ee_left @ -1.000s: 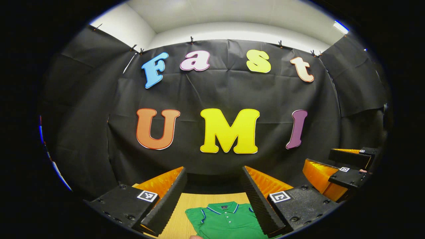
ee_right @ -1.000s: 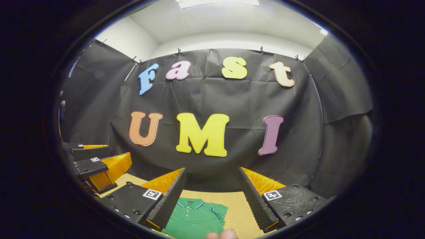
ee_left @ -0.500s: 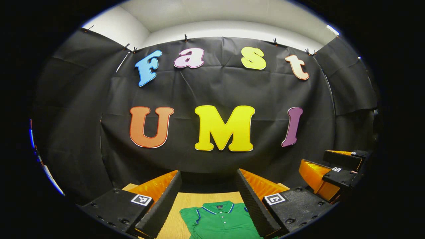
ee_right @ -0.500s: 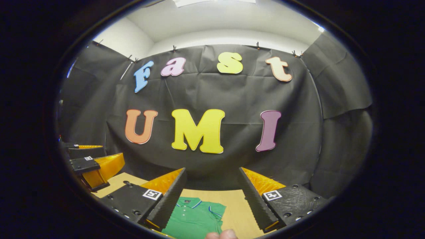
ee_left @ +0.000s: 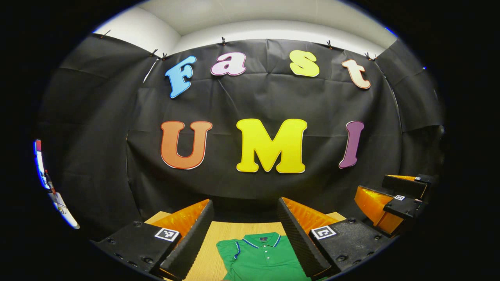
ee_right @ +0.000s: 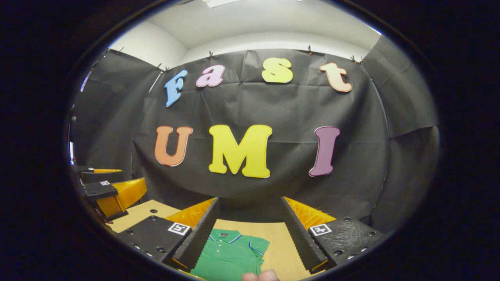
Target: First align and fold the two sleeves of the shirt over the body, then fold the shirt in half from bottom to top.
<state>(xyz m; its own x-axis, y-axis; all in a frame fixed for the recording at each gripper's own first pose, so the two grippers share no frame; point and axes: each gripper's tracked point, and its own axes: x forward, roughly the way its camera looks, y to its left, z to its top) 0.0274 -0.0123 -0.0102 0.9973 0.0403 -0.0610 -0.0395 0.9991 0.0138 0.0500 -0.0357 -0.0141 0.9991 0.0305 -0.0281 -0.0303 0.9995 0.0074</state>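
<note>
Left gripper (ee_left: 245,212) spread wide, nothing held, raised above table (ee_left: 234,230). Seen between its fingers: green shirt (ee_left: 263,257), lying flat, collar at the far end toward booth wall, placket running down toward the viewer. So long axis straight ahead-and-back along the fingers, hem end cut off at the lower edge. One short sleeve visible off the left shoulder, still out to the side, not folded over the body.

Right gripper (ee_right: 250,212) likewise wide apart, empty, held high. Shirt (ee_right: 230,253) here sits low and left of centre, partly behind its left finger; right-hand sleeve poking out toward bare wood.

Both grippers level side by side, other gripper (ee_left: 394,197) off to the right in left gripper view. Judging: each gripper nearest its own sleeve, both well above cloth; descent needed first. Sleeve fold not yet begun.
</note>
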